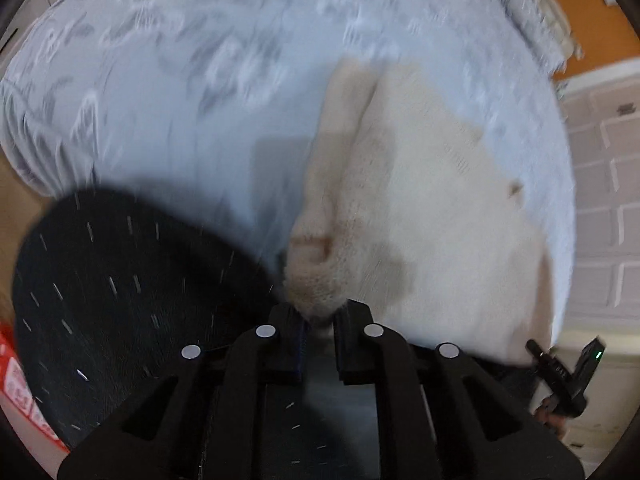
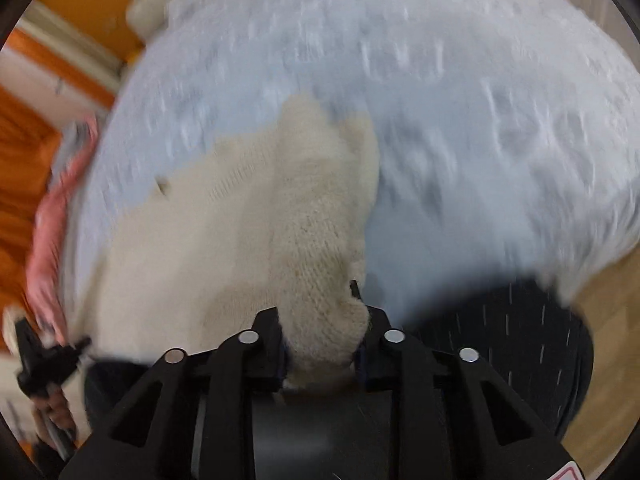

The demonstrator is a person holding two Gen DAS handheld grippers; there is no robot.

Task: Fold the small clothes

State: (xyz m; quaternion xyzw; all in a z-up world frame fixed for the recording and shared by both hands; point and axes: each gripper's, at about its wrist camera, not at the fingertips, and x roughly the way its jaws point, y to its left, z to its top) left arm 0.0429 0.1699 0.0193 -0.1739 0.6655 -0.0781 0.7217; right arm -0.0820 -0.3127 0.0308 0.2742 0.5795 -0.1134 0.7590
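A cream knitted garment (image 1: 420, 208) lies on a pale blue patterned bedspread (image 1: 180, 100). My left gripper (image 1: 318, 318) is shut on a bunched edge of the garment at its near left side. In the right wrist view the same cream garment (image 2: 248, 232) spreads out to the left, and my right gripper (image 2: 322, 340) is shut on a thick fold of it at the near right side. Both views are blurred by motion. My right gripper also shows at the right edge of the left wrist view (image 1: 564, 376).
A black garment with small white dashes (image 1: 120, 300) lies at the bed's near edge, also in the right wrist view (image 2: 520, 340). A pink cloth (image 2: 52, 220) hangs at the bed's left side. Orange walls (image 1: 592, 12) surround the bed.
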